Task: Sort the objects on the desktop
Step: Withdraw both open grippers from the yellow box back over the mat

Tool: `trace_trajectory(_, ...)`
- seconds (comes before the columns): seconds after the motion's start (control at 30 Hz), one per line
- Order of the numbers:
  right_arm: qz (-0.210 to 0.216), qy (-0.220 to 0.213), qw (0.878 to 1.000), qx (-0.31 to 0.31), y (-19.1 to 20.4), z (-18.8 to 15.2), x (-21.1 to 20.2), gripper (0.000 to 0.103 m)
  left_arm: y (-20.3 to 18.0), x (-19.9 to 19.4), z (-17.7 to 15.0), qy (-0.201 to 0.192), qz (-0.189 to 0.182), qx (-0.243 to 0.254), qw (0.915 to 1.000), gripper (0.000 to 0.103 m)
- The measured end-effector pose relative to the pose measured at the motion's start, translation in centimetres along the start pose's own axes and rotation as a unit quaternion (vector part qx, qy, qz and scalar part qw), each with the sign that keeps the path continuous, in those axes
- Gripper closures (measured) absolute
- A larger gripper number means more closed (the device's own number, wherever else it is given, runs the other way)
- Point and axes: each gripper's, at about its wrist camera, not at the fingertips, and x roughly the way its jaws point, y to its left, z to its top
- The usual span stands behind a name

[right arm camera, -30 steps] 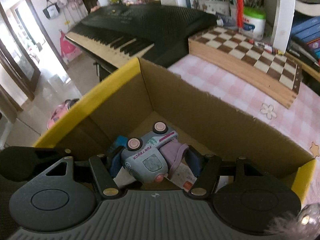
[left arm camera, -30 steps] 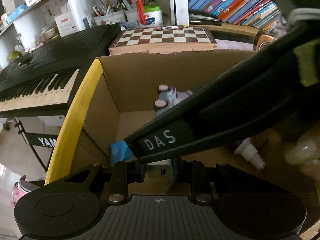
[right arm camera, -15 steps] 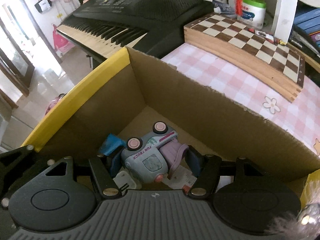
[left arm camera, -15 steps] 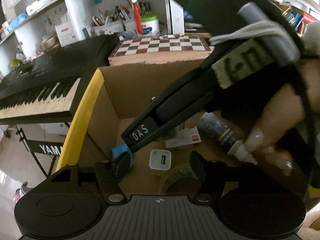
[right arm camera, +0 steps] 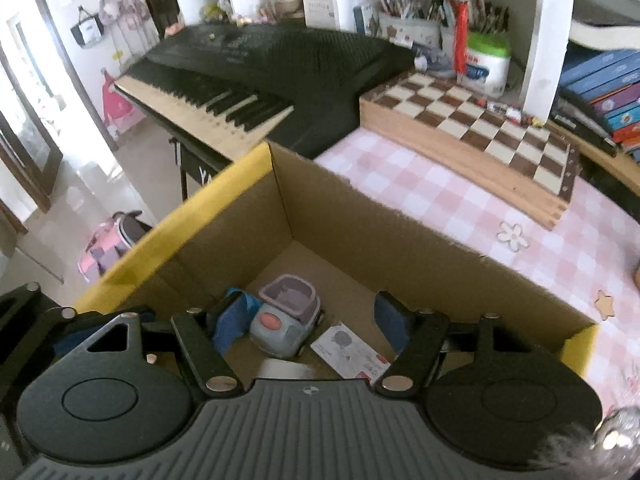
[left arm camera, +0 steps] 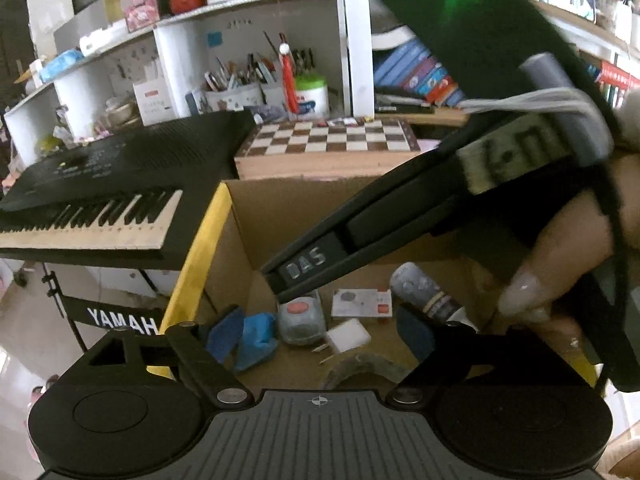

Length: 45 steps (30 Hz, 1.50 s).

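Our right gripper [right arm camera: 310, 322], jaws just widening, stands empty over the toy truck [right arm camera: 286, 322] in the cardboard box [right arm camera: 400, 240]; our left gripper [left arm camera: 320, 334], also just spreading, holds nothing.

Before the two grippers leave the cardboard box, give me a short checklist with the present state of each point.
1. Right gripper empty, jaws just opened: ok.
2. Grey toy truck with pink wheels rests on the floor of the brown cardboard box with yellow edge, free of the pads: ok.
3. Left gripper empty, jaws just opened: ok.
4. Dark glue bottle with white nozzle lies inside the box: ok.
5. White charger cube lies inside: ok.
6. Path upward free for the left gripper: not ok, the right gripper's body crosses above.
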Motion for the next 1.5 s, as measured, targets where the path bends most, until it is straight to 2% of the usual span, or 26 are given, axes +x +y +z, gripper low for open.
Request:
trace_trajectory(0.37, -0.051, -0.109, 0.993, -0.004, 0.8, -1.5, -8.0, 0.035, 0.2, -5.1, -0.6, -0.059, 0.007, -0.027, 0.9978, 0.014)
trace_trajectory(0.43, -0.059, -0.128, 0.99, -0.006, 1.0, -2.2, -9.5, 0.035, 0.5, -6.0, -0.8, -0.069, 0.014, -0.034, 0.9969, 0.01)
trace_trajectory(0.87, -0.12, -0.21, 0.97, 0.023, 2.7, -9.4, -17.9, 0.035, 1.8, -12.1, -3.7, -0.115, 0.014, -0.062, 0.9913, 0.01)
trace_trajectory(1.2, -0.171, -0.221, 0.958, 0.063, 3.8, -16.5, -21.9, 0.035, 0.9, -15.4, -6.6, -0.122, -0.009, -0.051, 0.9912, 0.009)
trace_trajectory(1.5, -0.203, -0.213, 0.952, 0.084, 5.8, -22.3, -23.2, 0.035, -0.3, -17.2, -9.8, -0.113, -0.018, -0.046, 0.9924, 0.005)
